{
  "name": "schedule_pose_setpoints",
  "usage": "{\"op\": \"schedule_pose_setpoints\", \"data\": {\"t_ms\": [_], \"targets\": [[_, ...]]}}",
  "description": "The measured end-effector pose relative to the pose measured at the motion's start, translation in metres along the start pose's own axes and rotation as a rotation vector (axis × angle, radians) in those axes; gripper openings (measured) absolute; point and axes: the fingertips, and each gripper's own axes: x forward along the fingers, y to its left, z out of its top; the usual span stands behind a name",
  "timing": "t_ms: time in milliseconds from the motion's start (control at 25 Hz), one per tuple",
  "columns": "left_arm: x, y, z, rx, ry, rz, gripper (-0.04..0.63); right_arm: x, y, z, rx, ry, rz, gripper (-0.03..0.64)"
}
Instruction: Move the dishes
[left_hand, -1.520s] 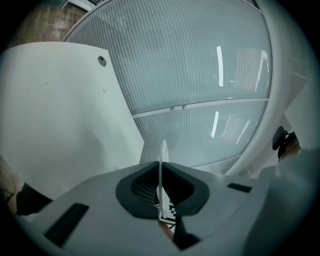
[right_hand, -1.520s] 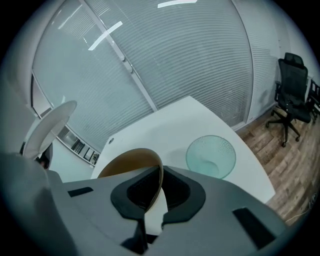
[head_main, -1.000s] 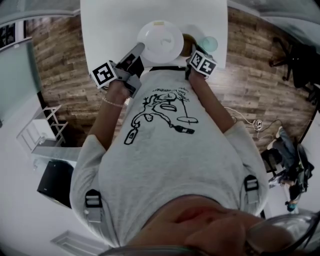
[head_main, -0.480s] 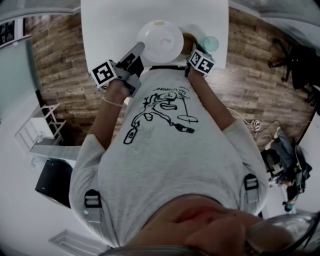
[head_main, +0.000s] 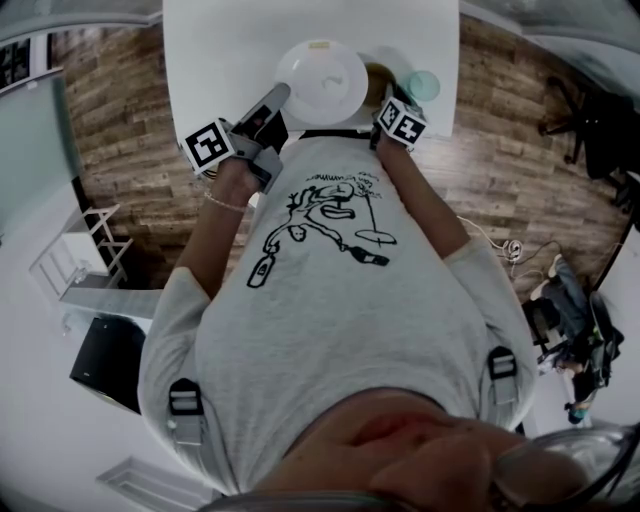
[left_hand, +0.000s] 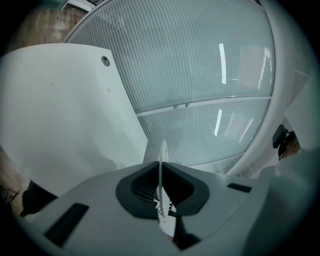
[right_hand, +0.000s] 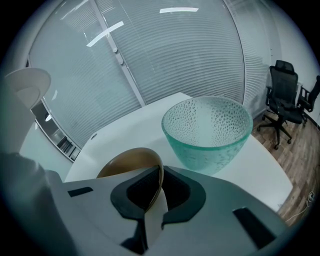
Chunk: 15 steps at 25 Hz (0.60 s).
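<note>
Pinching two dishes over the near edge of the white table (head_main: 220, 60).
Shows white plate (head_main: 322, 82) as a full disc in head view, as a thin edge running straight ahead in left gripper view, rim clamped in left gripper (head_main: 283, 93). Clamps right gripper (right_hand: 157, 195) on rim of brown bowl (right_hand: 127, 162), glass bowl (right_hand: 207, 130) just beyond, toward the table's right edge; bare tabletop leftward.

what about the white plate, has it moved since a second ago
No. In the head view the white plate keeps its place against the table's near edge.
</note>
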Motion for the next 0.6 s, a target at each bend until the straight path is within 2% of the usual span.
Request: {"op": "schedule_pose_setpoints", "data": {"t_ms": [280, 600], "targets": [[0.0005, 0.0001, 0.0000, 0.008, 0.002, 0.000, 0.012, 0.0023, 0.0011, -0.0038, -0.001, 0.015, 0.016, 0.047], [0.0013, 0.0001, 0.0000, 0.003, 0.003, -0.008, 0.012, -0.0061, 0.0055, -0.0014, 0.012, 0.033, 0.027, 0.092]]}}
